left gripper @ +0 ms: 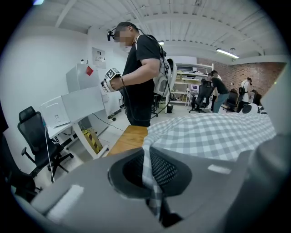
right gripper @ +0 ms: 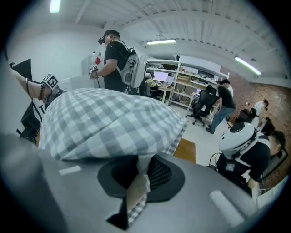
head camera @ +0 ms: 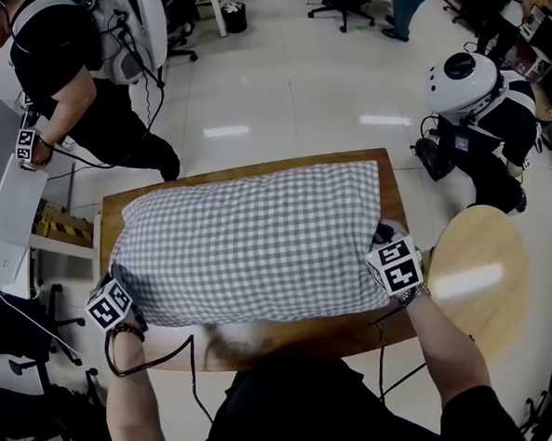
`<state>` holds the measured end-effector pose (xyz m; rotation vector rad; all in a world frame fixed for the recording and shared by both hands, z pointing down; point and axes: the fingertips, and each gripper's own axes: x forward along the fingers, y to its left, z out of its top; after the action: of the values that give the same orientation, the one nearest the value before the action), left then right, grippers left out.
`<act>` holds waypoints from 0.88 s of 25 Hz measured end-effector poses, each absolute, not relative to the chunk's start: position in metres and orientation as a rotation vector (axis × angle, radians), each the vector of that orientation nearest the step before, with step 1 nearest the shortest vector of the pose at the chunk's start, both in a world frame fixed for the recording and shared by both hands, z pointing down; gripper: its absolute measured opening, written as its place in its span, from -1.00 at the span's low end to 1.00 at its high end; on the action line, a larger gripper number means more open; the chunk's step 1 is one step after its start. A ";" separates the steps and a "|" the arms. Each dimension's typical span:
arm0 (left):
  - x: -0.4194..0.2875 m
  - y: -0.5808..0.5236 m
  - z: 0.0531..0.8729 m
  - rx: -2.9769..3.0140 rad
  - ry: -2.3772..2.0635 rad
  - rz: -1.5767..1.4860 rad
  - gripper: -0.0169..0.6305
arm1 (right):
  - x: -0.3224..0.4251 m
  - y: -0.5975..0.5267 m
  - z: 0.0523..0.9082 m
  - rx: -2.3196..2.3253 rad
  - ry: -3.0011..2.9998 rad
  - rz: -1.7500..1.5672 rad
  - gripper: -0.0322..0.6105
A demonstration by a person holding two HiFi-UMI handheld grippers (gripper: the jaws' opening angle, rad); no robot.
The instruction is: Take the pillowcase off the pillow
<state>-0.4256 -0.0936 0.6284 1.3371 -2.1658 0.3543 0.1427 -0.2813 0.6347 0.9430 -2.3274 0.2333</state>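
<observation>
The checked pillowcase (head camera: 247,241), with the pillow inside it, is lying on the wooden surface (head camera: 287,344), and we are standing at the near long edge. Its long axis is running from our left to our right, rising slightly toward the far right corner, and it is covering most of the surface. We are holding the left gripper (left gripper: 152,179) at the near left corner. Its jaws are pressed together and are pinching a narrow fold of checked cloth that is running straight up out of them into the bulk of the pillow, which is spreading ahead and to the right. We are holding the right gripper (right gripper: 136,182) at the right end, close to the near corner. Its jaws are also pressed together and are gripping checked cloth together with a plain pale layer (right gripper: 132,193); we cannot tell whether that layer is the inside of the case or the pillow itself. From this gripper the pillow is bulging forward and to the left. Both hands are thus sitting equally close, one at each end of the long axis. We judge that the coming pull is depending on which short end is open, and no view is showing the opening plainly. A round table (head camera: 482,274) is standing just beside the right end, and other people are working well apart.
</observation>
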 end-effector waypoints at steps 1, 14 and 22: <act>-0.428 -0.087 0.632 1.346 -2.162 0.333 -0.93 | 0.143 -0.274 0.636 0.960 -2.322 0.224 -0.80; -0.426 -0.041 0.637 1.359 -2.183 0.222 -0.93 | 0.175 -0.242 0.630 1.092 -2.280 0.123 -0.81; -0.425 -0.031 0.621 1.342 -2.196 0.173 -0.93 | 0.198 -0.240 0.603 1.128 -2.267 0.132 -0.81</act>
<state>-0.4251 -0.0308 0.6210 1.3418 -2.1959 0.1729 0.1976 -0.2398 0.6031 1.1276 -2.2673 0.1320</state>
